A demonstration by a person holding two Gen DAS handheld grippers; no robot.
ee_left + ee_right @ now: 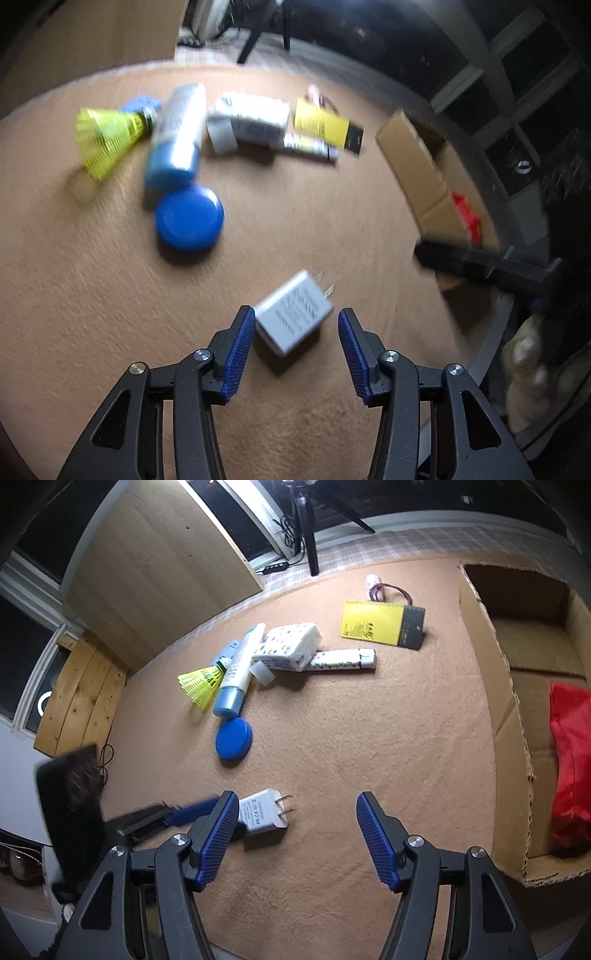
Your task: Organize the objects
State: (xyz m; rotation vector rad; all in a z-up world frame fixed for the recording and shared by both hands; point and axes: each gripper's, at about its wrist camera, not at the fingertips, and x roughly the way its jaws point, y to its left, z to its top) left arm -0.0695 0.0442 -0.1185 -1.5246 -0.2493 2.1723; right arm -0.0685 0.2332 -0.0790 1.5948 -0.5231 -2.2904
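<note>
Looking along the left tool (296,320): jaws spread wide and grasping nothing, with a white plug adapter (293,316) lying flat on the tan table (110,295) between the blue pads (240,354), prongs pointing away and to the right; whether either pad touches it cannot be told through the blur. Farther off, a blue round lid (189,218); beyond it a white tube with a blue cap (177,136), a yellow shuttlecock (105,138) at its left, a white printed box (251,118), a slim white tube (310,147) and a yellow-and-black booklet (327,126). At right, a cardboard box (413,166) holding something red (467,218). Looking along the right tool (293,800): jaws likewise released, over bare table (332,757). The plug adapter (264,810) lies just beside its left pad (218,834), with the left tool's blue pad (192,810) behind it. Same cluster ahead: lid (234,743), capped tube (240,668), shuttlecock (201,685), printed box (290,646), slim tube (341,661), booklet (382,624). Cardboard box (517,738) at right, containing a red bag (570,764).
</note>
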